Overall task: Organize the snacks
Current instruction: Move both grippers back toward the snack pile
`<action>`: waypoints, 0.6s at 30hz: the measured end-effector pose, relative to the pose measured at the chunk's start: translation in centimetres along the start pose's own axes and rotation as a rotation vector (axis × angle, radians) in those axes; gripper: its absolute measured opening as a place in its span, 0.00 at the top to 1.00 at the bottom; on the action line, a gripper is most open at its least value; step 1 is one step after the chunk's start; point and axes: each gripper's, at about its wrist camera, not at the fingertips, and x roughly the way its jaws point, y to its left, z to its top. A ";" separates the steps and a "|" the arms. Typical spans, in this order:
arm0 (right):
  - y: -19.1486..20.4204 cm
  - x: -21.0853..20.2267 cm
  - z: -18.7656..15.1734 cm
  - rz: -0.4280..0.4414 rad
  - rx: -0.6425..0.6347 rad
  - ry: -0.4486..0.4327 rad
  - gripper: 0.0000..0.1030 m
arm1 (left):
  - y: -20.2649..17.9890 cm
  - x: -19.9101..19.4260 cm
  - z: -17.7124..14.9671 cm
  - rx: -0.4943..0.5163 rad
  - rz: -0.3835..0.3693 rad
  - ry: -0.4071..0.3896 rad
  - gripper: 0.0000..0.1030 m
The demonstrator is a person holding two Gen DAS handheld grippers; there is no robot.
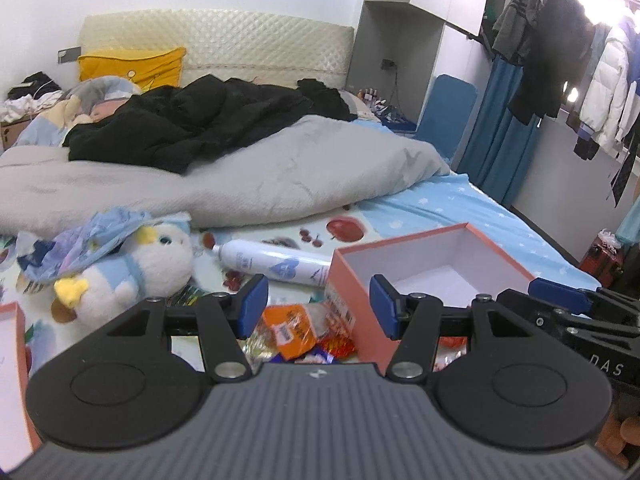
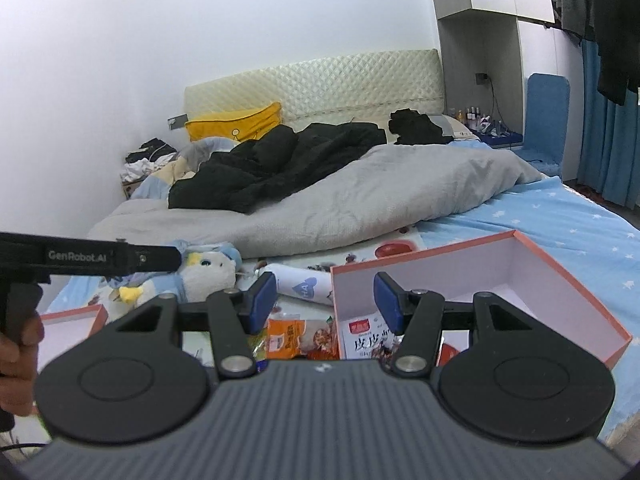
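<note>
In the left wrist view my left gripper (image 1: 319, 306) hangs open over a heap of snack packets on the bed, nothing between its blue pads. An orange packet (image 1: 294, 330) lies on top of the heap. Just to the right stands an open pink box (image 1: 432, 264) with a bare white inside. My right gripper (image 2: 325, 302) is also open and holds nothing, over the orange packet (image 2: 286, 340) and the pink box's near wall (image 2: 560, 264). A white packet with a red label (image 2: 368, 340) sits against that wall. One of the right gripper's blue fingers (image 1: 556, 290) shows beside the box.
A white spray can (image 1: 276, 262) and a plush penguin (image 1: 132, 272) lie just past the snacks. The box lid (image 2: 72, 316) rests at the left. A grey duvet (image 1: 240, 188) and black clothes cover the far bed. A hand (image 2: 16, 344) grips the left tool's handle.
</note>
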 end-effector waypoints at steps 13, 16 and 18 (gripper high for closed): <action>1.2 -1.3 -5.5 -0.017 0.015 0.059 0.45 | 2.5 -1.4 -6.6 -0.075 0.038 0.074 0.40; 1.6 -1.2 -7.0 -0.012 0.026 0.069 0.45 | 3.2 -1.5 -8.2 -0.101 0.037 0.085 0.40; 2.2 -1.3 -8.2 -0.009 0.017 0.084 0.45 | 3.5 -1.3 -9.4 -0.107 0.050 0.107 0.40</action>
